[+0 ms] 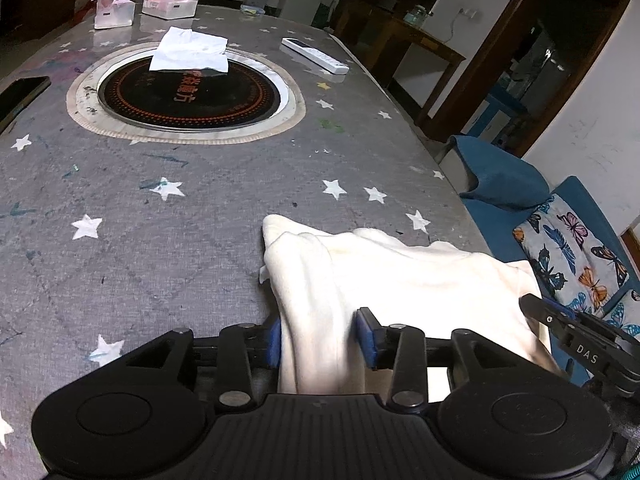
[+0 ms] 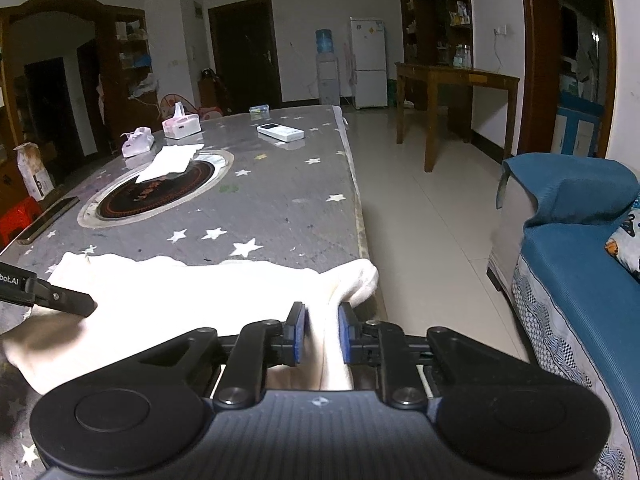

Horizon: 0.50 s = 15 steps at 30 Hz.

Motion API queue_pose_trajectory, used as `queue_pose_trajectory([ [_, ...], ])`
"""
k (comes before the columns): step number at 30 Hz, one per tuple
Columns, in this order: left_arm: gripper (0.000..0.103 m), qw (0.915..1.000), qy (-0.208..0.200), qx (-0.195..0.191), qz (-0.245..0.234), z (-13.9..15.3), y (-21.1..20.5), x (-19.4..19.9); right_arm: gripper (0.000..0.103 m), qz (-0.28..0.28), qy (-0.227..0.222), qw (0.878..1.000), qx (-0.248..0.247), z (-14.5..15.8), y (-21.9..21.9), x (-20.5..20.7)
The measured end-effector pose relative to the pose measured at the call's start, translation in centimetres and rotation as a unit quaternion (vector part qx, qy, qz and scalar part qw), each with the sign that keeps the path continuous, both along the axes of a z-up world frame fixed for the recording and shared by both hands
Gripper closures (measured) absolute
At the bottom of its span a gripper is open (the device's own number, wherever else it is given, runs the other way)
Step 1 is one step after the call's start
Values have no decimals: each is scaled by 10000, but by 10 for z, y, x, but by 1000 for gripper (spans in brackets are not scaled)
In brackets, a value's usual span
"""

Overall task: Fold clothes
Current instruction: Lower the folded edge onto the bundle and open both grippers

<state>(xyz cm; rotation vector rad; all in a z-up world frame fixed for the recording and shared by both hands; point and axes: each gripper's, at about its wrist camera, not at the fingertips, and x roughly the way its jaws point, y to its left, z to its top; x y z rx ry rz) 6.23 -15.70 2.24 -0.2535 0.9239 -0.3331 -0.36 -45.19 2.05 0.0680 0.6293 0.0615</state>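
A: Two grippers, and both have the same cream garment (image 1: 404,272) between their blue pads. The left gripper (image 1: 320,340) pinches a bunched fold near the garment's left end. The right gripper (image 2: 322,334) pinches a narrower gather at the right end, close to the table edge.

B: So where does the cloth lie from the jaws?

A: Ahead of both. From each pair of jaws it runs forward and lies on the grey star-patterned table (image 1: 160,216). A part also hangs back under the grippers, toward the person. Its long axis goes across, from one gripper to the other, along the near edge of the table.

B: Which hand is nearer to it?

A: Neither; each one holds its own end. In the right wrist view the tip of the left gripper shows at the far left, over the cloth.

B: Is it folded already?

A: I cannot tell. The far edge looks rounded like a fold, but a loose garment pulled straight could look the same. I judge that any coming move must keep both ends level, because the axis between the jaws is the line the cloth turns on.
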Motion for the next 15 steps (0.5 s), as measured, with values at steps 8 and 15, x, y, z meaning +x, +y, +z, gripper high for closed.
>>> queue_pose_trajectory([
  [8, 53, 9999, -55, 120, 58, 1, 0, 3, 64, -27, -59, 9999, -115, 2, 3, 0],
  [15, 48, 9996, -96, 244, 130, 1, 0, 7, 48, 91, -137, 9997, -184, 8, 13, -1],
])
